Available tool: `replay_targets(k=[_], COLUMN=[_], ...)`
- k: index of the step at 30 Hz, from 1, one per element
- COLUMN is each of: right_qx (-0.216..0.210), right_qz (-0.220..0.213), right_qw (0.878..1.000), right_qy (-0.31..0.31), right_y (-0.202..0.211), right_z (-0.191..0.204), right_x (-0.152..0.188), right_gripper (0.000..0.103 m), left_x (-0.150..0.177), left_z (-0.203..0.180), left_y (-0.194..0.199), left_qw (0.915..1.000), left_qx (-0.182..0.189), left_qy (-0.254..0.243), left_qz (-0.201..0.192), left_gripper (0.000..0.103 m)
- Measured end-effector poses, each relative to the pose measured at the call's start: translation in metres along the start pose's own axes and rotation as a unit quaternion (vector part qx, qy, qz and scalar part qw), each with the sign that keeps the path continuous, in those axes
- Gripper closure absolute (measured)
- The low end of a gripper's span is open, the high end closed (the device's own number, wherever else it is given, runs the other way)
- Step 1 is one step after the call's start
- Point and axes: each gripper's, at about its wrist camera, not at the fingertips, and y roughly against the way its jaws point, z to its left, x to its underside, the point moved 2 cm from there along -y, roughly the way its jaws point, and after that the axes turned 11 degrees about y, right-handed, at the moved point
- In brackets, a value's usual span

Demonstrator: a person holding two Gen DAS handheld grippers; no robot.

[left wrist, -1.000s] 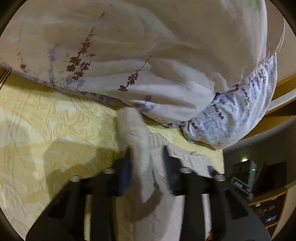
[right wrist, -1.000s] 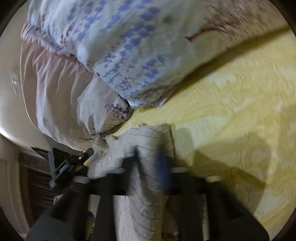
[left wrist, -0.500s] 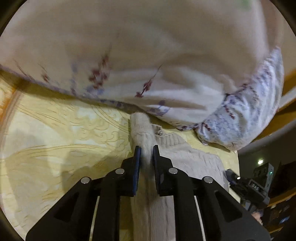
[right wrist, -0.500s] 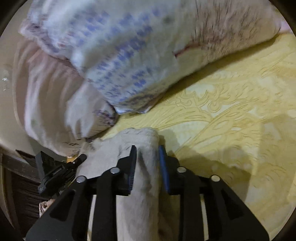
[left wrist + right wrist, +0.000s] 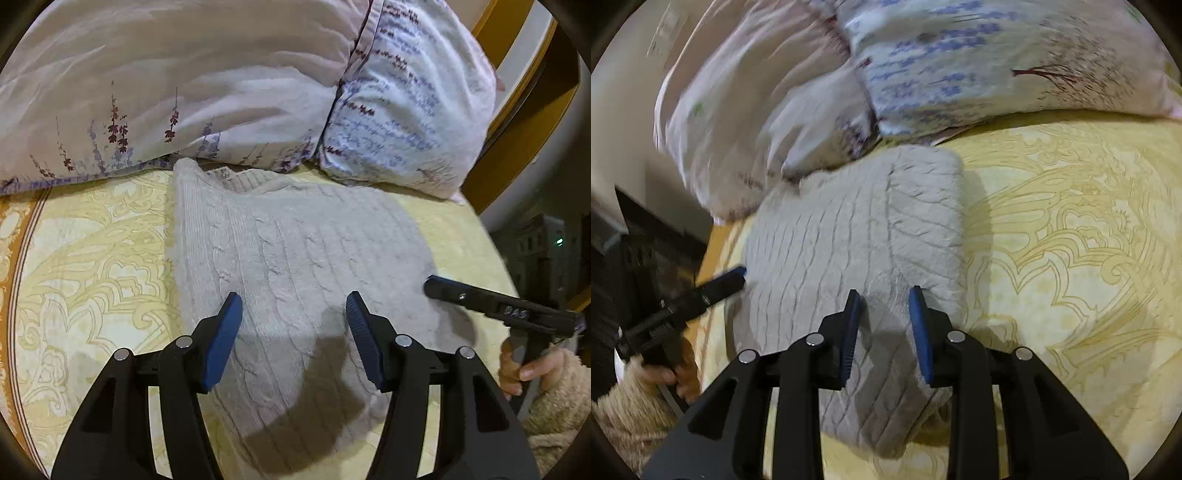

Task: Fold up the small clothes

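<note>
A beige cable-knit sweater lies folded flat on the yellow patterned bedspread, its collar against the pillows. My left gripper hovers over the sweater's near half. Its jaws are opening, with nothing pinched between the blue pads. In the right wrist view the sweater shows a folded edge on its right side. My right gripper hangs above that fold with its jaws a little apart, and the pads do not press the knit. A finger of the right gripper shows at the sweater's right edge.
Two floral pillows lie along the back, touching the sweater's top. A wooden bed frame and dark furniture stand to the right. A hand in a fuzzy sleeve holds the right gripper. Bare bedspread stretches right of the sweater.
Both grippers have let go of the sweater they were pinching and drawn back and up. The left jaws have spread wide, the right ones a little. The sweater now lies flat.
</note>
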Motion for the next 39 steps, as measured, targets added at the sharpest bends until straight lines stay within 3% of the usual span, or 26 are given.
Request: replay_targets(k=[3, 12, 13, 15, 18, 23, 26, 39], right_qx=[0.006, 0.036, 0.039, 0.052, 0.057, 0.062, 0.081, 0.124], right_qz=[-0.005, -0.016, -0.023, -0.045, -0.051, -0.034, -0.006, 0.000], right_qw=[1.000, 0.999, 0.999, 0.997, 0.996, 0.995, 0.995, 0.987], right_qy=[-0.002, 0.005, 0.007, 0.024, 0.046, 0.067, 0.062, 0.100], right_y=[0.000, 0.007, 0.011, 0.026, 0.037, 0.033, 0.019, 0.013], right_z=[-0.001, 0.009, 0.011, 0.021, 0.030, 0.040, 0.036, 0.045], right_x=[0.000, 0.003, 0.004, 0.010, 0.023, 0.041, 0.047, 0.051], right_gripper=[0.076, 0.076, 0.074, 0.060, 0.060, 0.063, 0.067, 0.067], left_x=[0.002, 0.005, 0.006, 0.010, 0.019, 0.038, 0.041, 0.037], left_z=[-0.011, -0.027, -0.027, -0.024, -0.015, -0.003, 0.004, 0.014], left_y=[-0.009, -0.006, 0.000, 0.011, 0.024, 0.019, 0.009, 0.006], left_qw=[0.9987, 0.9975, 0.9973, 0.9964, 0.9915, 0.9874, 0.9876, 0.9885], left_qx=[-0.038, -0.060, -0.062, -0.068, -0.108, -0.149, -0.152, -0.151], left_qy=[-0.035, -0.033, -0.032, -0.030, -0.039, -0.039, -0.027, 0.000], left_qz=[-0.005, -0.019, -0.025, -0.042, -0.061, -0.039, -0.025, -0.017], left_gripper=[0.041, 0.035, 0.034, 0.030, 0.029, 0.029, 0.027, 0.014])
